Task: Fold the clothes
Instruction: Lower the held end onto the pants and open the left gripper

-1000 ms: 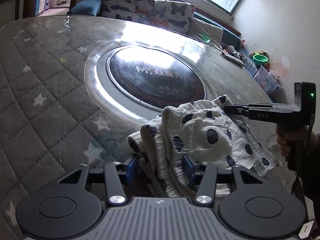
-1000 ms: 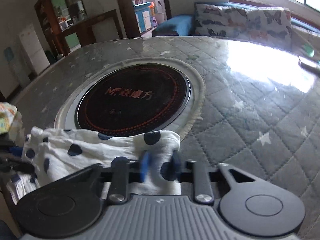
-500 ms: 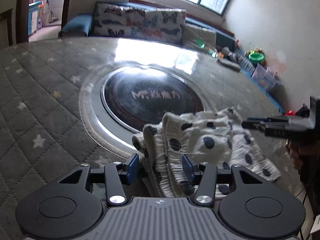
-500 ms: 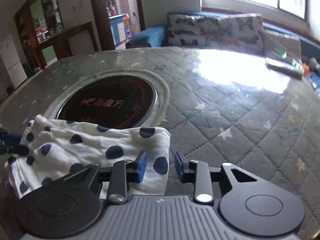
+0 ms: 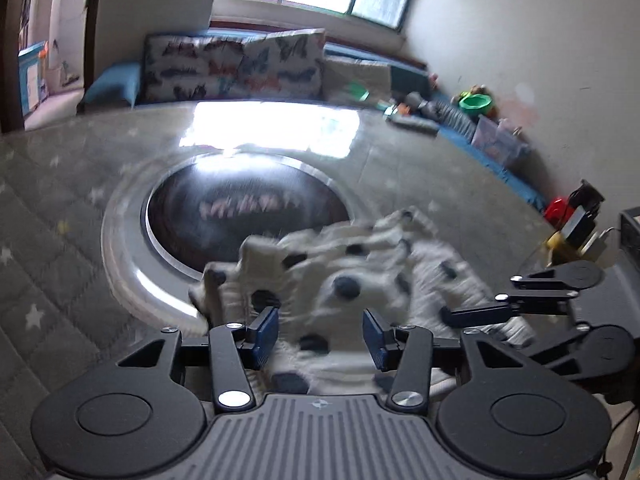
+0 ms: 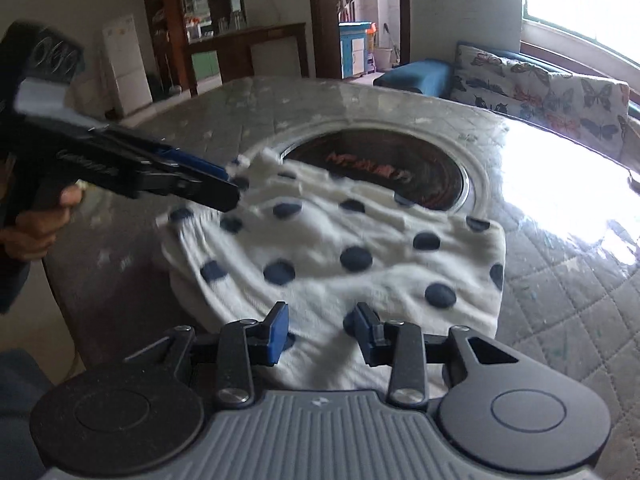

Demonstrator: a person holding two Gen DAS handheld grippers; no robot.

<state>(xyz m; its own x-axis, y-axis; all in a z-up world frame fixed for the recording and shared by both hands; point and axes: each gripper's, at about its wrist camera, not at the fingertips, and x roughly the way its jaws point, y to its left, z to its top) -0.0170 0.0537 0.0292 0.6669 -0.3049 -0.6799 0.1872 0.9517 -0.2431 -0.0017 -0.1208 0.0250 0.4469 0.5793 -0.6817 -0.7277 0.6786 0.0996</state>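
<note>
**Nearly folded: spotted garment bundled at the table's near edge**

Apparently most of the folding is done. The white garment (image 6: pixel 344 256) with dark dots lies doubled over near the table (image 6: pixel 568 320) edge, its far end overlapping the rim of the dark round inset (image 6: pixel 400 168). It looks soft, crinkled and thick at the gathered end. Both tools stand spread with nothing pinched: the left gripper (image 5: pixel 319 334) over the bunched end, the right gripper (image 6: pixel 322 332) over the smoother end. Tidying, or one last fold, may remain. The tabletop is quilted, grey and glossy.
</note>
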